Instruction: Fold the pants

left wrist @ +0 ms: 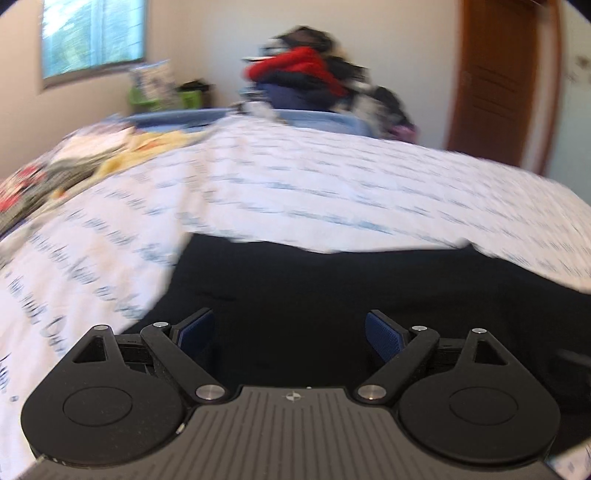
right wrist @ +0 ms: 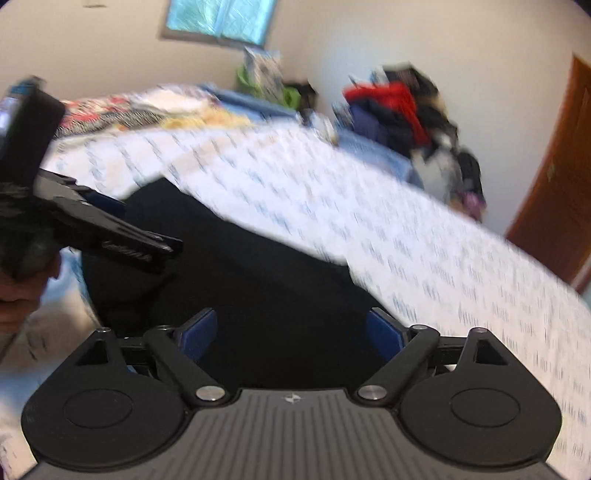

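Left wrist view: the left tongs (left wrist: 290,336) are spread wide, with both blue pads (left wrist: 382,334) apart and nothing between them. Directly beyond and beneath them lies the black pants (left wrist: 351,288), spread flat on the bed (left wrist: 295,184). The bed carries a white cover with a blue print. The pants occupy the near edge of the bed; their far border runs across the middle of the view. Mixed laundry (left wrist: 55,162) lies toward the far left corner of the bed. Past the far edge stands a clothes pile (left wrist: 306,74) topped with a red garment. A window (left wrist: 92,33) is in the wall at upper left and a wooden door (left wrist: 495,81) at right. The picture is motion-blurred.

Right wrist view: the right tongs (right wrist: 291,336) are likewise spread wide and hold nothing. The pants (right wrist: 240,258) lie below and ahead of them on the bed (right wrist: 406,221). The left tongs (right wrist: 122,236) enter from the left edge over the pants; contact with the fabric cannot be determined.
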`<state>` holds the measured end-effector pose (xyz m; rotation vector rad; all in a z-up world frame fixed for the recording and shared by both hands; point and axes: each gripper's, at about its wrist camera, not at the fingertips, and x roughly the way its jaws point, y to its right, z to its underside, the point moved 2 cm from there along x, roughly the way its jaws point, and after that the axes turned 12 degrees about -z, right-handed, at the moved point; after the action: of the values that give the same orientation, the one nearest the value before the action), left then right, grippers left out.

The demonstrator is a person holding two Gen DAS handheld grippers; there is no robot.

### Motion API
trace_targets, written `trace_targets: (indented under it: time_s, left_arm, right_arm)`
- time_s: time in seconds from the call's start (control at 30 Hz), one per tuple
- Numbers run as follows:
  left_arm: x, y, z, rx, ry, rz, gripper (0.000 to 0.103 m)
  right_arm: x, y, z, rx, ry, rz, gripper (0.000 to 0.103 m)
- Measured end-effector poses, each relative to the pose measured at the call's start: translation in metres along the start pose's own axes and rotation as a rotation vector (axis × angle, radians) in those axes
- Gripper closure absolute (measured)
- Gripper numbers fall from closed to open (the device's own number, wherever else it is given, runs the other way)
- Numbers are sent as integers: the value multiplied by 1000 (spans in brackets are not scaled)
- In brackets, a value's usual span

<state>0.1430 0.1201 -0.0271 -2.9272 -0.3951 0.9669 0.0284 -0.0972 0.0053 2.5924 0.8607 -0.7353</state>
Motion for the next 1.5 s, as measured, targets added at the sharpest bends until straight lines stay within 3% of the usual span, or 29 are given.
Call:
trace_targets:
  time_s: [0.13,0.27,0.33,0.53,0.6,0.67,0.7,0.9,1.03,1.13,1.23,1.3,1.37,1.5]
  left_arm:
    - [18,-26,1,-41,-88,5,17]
    - [7,-27,10,39,-63,39,18]
    - [2,-35,12,29,-56,42,18]
    - [-3,-98,3,-209,-86,-1,20]
    - [1,-121,3,-312,-119,1,25]
    - [7,-140,3,-404,-162,15,33]
    - [10,-146,4,-440,-184,31,37]
    - [17,-154,8,-549,-258,158,42]
    - [23,-148,10,-577,-293,214,46]
    - [30,-148,13,-600,-313,223,53]
    - [37,-149,15,-625,-320,218,64]
    - [41,-151,17,-639,-322,205,79]
    - [39,-154,19,-653,-302,211,87]
    - [26,-159,20,-655,-256,210,91]
  right_arm:
    - [14,-30,-17,-129,10,-44,14]
    - [29,-63,-27,-267,-9,-60,14]
    - [36,-81,-30,-325,-6,-90,14]
    - [59,-129,-24,-504,-7,-133,16]
    - [67,-139,-25,-531,17,-138,27]
    - [76,-147,-31,-537,38,-134,49]
    - [81,-149,-34,-539,47,-137,51]
    - [104,-171,-46,-563,48,-213,54]
    - [124,-178,-46,-568,20,-203,68]
    - [134,-176,-43,-555,10,-167,76]
    - [133,-172,-43,-503,16,-204,90]
    - [132,-172,-43,-488,24,-215,91]
    - [131,-169,-44,-458,26,-240,94]
    - [128,-166,-47,-422,21,-287,94]
